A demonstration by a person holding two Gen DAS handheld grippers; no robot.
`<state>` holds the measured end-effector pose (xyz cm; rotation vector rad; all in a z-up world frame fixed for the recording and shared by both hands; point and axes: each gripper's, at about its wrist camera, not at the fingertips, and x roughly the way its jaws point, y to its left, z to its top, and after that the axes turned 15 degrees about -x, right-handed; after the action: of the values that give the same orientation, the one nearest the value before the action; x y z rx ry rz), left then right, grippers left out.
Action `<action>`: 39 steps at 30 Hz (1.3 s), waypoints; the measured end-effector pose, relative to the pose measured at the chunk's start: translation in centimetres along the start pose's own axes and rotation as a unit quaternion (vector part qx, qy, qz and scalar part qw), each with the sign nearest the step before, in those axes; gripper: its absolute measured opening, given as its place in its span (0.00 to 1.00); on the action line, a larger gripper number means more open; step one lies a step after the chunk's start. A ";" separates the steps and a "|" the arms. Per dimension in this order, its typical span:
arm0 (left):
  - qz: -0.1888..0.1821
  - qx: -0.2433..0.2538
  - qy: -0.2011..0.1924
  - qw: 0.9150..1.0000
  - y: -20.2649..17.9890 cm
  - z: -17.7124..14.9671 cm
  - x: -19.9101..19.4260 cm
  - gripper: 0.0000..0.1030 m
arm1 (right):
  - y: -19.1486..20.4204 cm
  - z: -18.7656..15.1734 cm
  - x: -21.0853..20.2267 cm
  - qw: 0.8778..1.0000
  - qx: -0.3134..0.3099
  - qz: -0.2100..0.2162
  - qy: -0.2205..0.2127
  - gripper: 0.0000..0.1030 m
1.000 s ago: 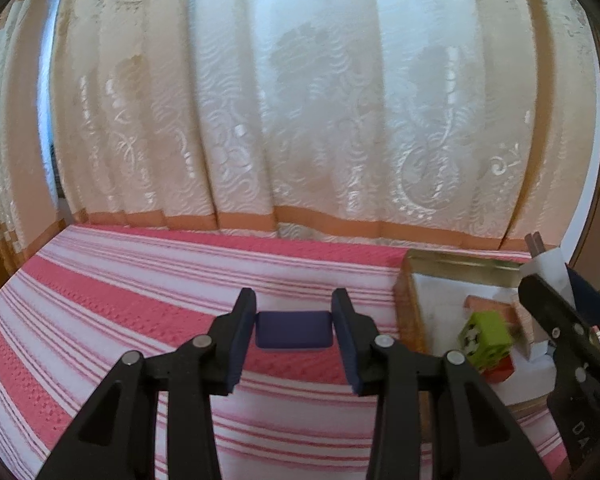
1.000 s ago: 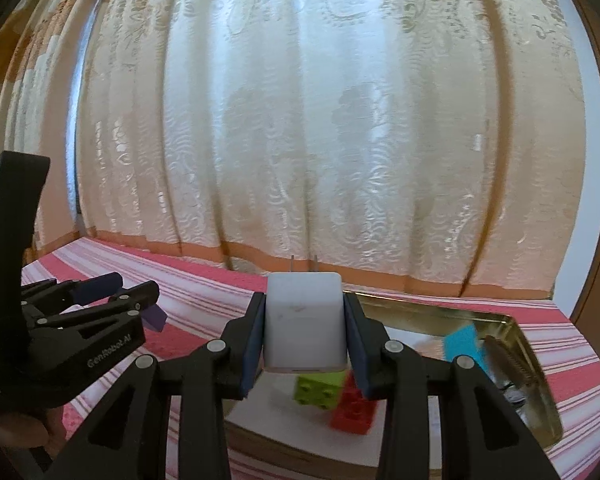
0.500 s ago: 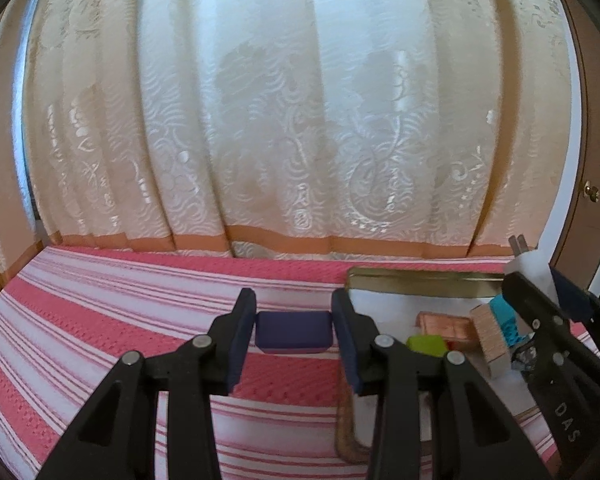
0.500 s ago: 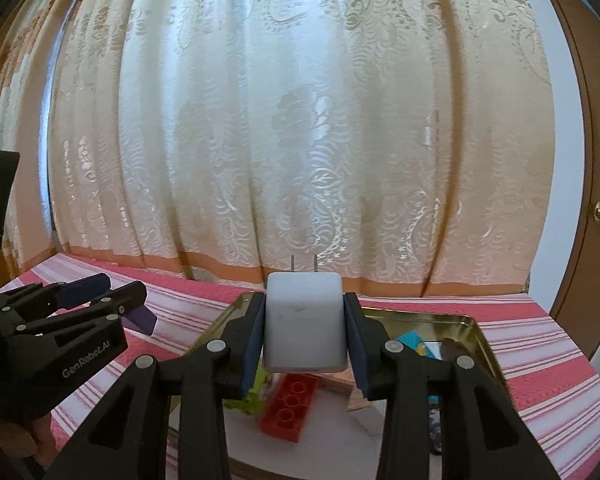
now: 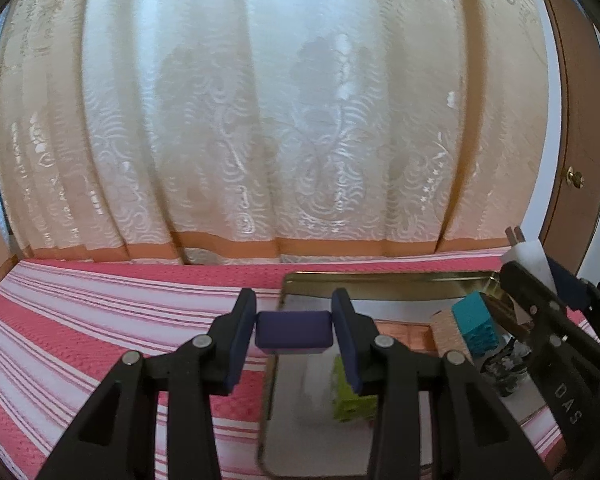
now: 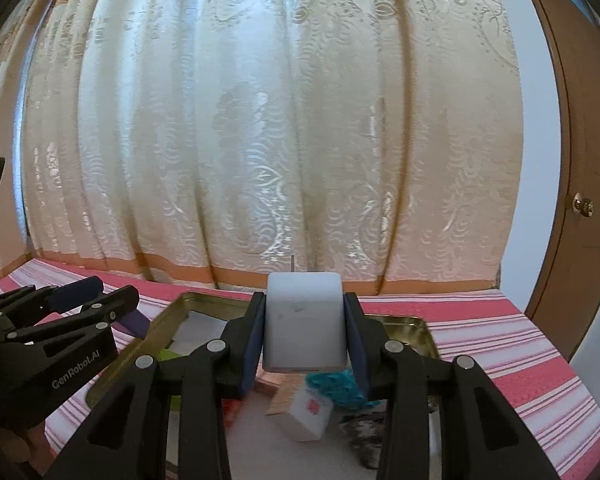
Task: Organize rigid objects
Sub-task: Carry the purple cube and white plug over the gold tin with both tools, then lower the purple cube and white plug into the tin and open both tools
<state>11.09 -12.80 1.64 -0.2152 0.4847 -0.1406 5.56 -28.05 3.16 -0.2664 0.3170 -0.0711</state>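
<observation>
Dark blue rounded block (image 5: 294, 330) clamped between the pads of the left gripper (image 5: 294, 334), held above the near-left rim of the gold metal tray (image 5: 380, 280); its long axis runs crosswise, pad to pad, roughly level. White plug-in charger (image 6: 304, 320) pinched in the right gripper (image 6: 304, 334), prongs pointing forward and slightly up toward the curtain (image 6: 260, 140), body hanging over the tray's middle. Change over the last second: both grippers have slid sideways across the striped red cloth (image 5: 100, 320), so the tray, earlier off to the right of the left gripper, now sits directly beneath both loads. Jaw widths unchanged, both grips firm. Judged meaning: the carry is near done and release into the tray looks next. Already inside: a lime green brick (image 5: 352, 396), a teal block (image 5: 476, 324), a wooden block (image 5: 448, 332), a white cube (image 6: 308, 412) and a dark mottled item, unidentifiable.
</observation>
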 end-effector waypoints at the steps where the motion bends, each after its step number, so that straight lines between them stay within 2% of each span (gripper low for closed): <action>1: -0.002 0.001 0.001 1.000 -0.3 -0.1 0.2 0.37 | -0.3 -0.1 0.1 1.000 0.000 -0.002 0.001 0.39; 14: -0.015 0.021 0.016 1.000 -4.1 -1.0 1.8 0.37 | -3.8 -1.1 1.2 0.999 0.006 -0.033 0.019 0.39; 22: -0.019 0.030 0.030 0.999 -5.5 -1.6 2.8 0.37 | -4.5 -2.0 2.8 0.998 0.001 -0.049 0.047 0.39; 39: -0.018 0.031 0.046 0.998 -6.1 -2.2 3.9 0.37 | -4.4 -2.0 3.4 0.997 -0.002 -0.044 0.055 0.39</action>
<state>12.92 -19.82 -0.51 -0.1566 0.5669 -0.2004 8.05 -33.19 1.50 -0.2801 0.4158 -0.1727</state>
